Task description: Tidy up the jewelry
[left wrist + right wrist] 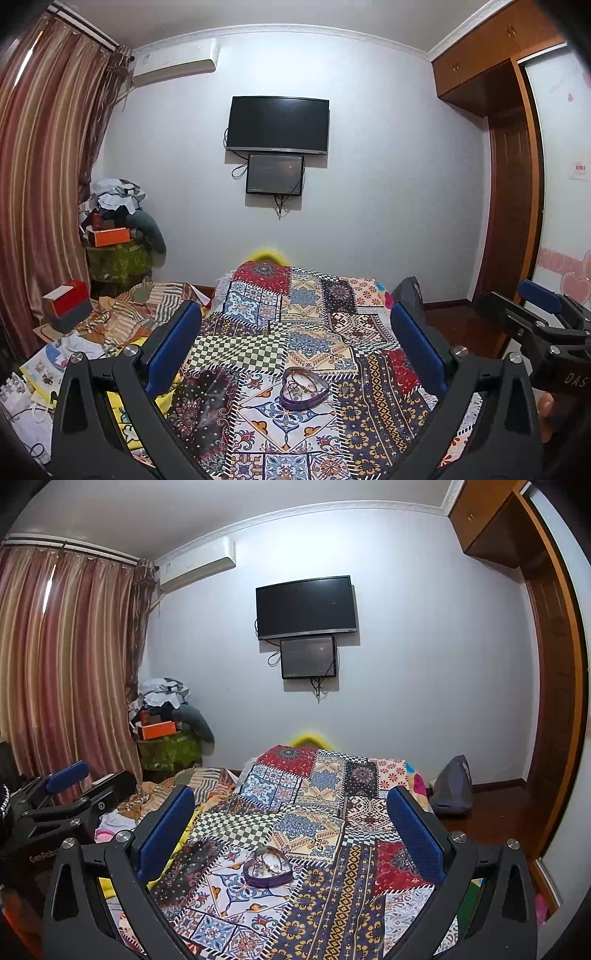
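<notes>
A purple heart-shaped jewelry box [303, 388] lies open on the patchwork bedspread [295, 325], with a tangle of bracelets and chains inside it. The same box [268, 867] shows in the right wrist view. My left gripper [295, 332] is open and held above the bed, short of the box, with nothing between its blue pads [173, 347]. My right gripper [291, 812] is also open and empty, at about the same height. Each gripper appears at the edge of the other's view: the right gripper [546, 325] and the left gripper [62, 805].
A pile of cloth, papers and a red and grey box [70, 306] covers the left side of the bed. A stack of clothes and an orange box [110, 236] stands in the far left corner. A grey bag [452, 786] sits on the floor at right. Two screens [277, 125] hang on the wall.
</notes>
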A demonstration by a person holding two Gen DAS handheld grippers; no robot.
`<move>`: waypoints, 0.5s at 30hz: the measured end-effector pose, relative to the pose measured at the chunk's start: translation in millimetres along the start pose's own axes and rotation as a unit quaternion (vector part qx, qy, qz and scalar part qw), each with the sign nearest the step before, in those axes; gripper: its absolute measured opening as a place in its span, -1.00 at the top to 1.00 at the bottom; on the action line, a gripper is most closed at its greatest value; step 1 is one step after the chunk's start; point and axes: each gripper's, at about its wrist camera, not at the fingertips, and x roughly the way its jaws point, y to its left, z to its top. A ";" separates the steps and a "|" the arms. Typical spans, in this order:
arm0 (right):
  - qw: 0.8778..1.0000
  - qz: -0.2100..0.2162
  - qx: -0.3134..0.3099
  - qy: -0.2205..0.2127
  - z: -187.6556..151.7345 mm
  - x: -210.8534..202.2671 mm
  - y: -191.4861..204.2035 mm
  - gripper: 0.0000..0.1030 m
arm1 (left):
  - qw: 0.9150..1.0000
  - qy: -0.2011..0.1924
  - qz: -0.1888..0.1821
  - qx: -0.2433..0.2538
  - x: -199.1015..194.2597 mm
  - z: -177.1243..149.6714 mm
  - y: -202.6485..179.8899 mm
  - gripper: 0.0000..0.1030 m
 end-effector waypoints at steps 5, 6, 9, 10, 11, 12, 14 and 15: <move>1.000 0.000 -0.001 0.003 -1.3 1.8 0.1 -1.00 | 1.000 0.000 -0.001 -0.001 0.8 -1.9 0.1 -0.99; 1.000 0.001 -0.002 0.004 -1.3 2.2 0.0 -1.00 | 1.000 0.001 -0.001 -0.001 1.3 -2.1 0.2 -0.99; 1.000 0.001 -0.003 0.006 -1.5 4.3 0.7 -1.00 | 1.000 0.002 -0.004 -0.001 2.0 -3.3 1.1 -0.99; 1.000 0.001 -0.004 0.006 -1.6 4.9 1.1 -1.00 | 1.000 0.002 -0.005 -0.001 2.2 -3.6 1.5 -0.99; 1.000 0.001 -0.005 0.007 -1.9 5.6 1.7 -1.00 | 1.000 0.002 -0.005 -0.001 1.8 -4.4 1.6 -0.99; 1.000 0.001 -0.005 0.008 -2.4 6.4 2.3 -1.00 | 1.000 0.002 -0.006 -0.001 1.9 -4.7 2.3 -0.99; 1.000 0.001 -0.006 0.010 -3.0 7.3 3.4 -1.00 | 1.000 0.002 -0.005 -0.001 2.0 -4.6 2.1 -0.99; 1.000 0.001 -0.007 0.011 -3.4 7.9 4.1 -1.00 | 1.000 0.002 -0.005 -0.001 2.2 -4.8 2.7 -0.99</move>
